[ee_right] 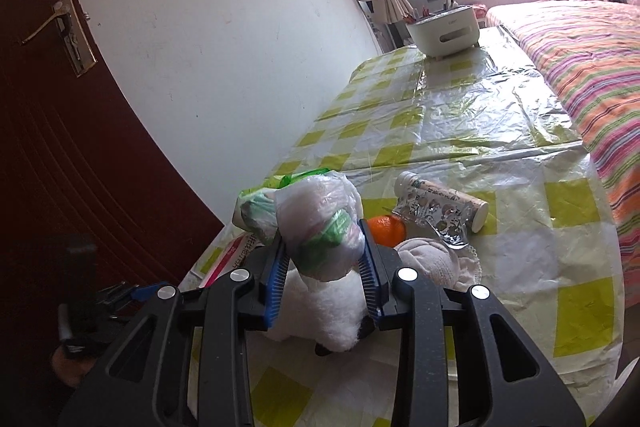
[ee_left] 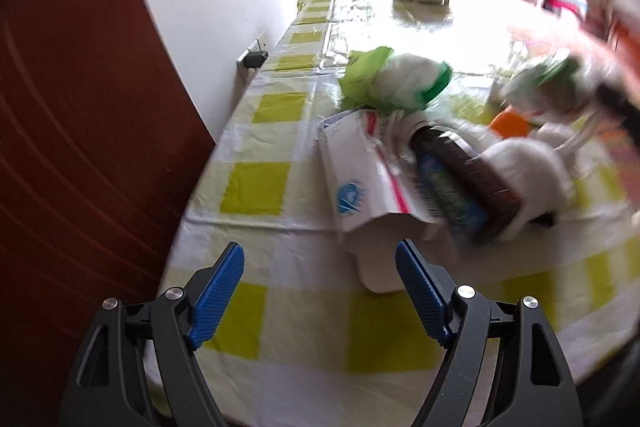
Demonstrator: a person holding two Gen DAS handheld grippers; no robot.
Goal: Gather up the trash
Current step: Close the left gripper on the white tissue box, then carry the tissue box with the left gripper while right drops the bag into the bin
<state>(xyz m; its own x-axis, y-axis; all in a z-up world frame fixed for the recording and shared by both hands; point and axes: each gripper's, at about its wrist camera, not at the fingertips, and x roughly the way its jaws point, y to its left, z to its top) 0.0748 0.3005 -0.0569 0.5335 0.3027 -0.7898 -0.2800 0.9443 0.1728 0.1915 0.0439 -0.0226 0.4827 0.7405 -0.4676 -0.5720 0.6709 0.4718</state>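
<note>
Presently, the left gripper (ee_left: 320, 267) stands released, jaws wide and empty, low over the desk (ee_left: 256, 183). A white carton (ee_left: 356, 171) lies ahead and slightly right of it, its long axis running away from the gripper, its near end just beyond the right finger; a dark bottle (ee_left: 464, 167) lies alongside, touching it. The right gripper (ee_right: 323, 255) is clenched on a bagged wad (ee_right: 320, 223) of white-and-green trash, lifted over the pile. Beyond lie an orange (ee_right: 386, 229) and a tube (ee_right: 440, 205) on its side. The left gripper is judged nearer the carton. The desk wears a checked plastic cloth; door left, striped bed (ee_right: 580, 67) right.
</note>
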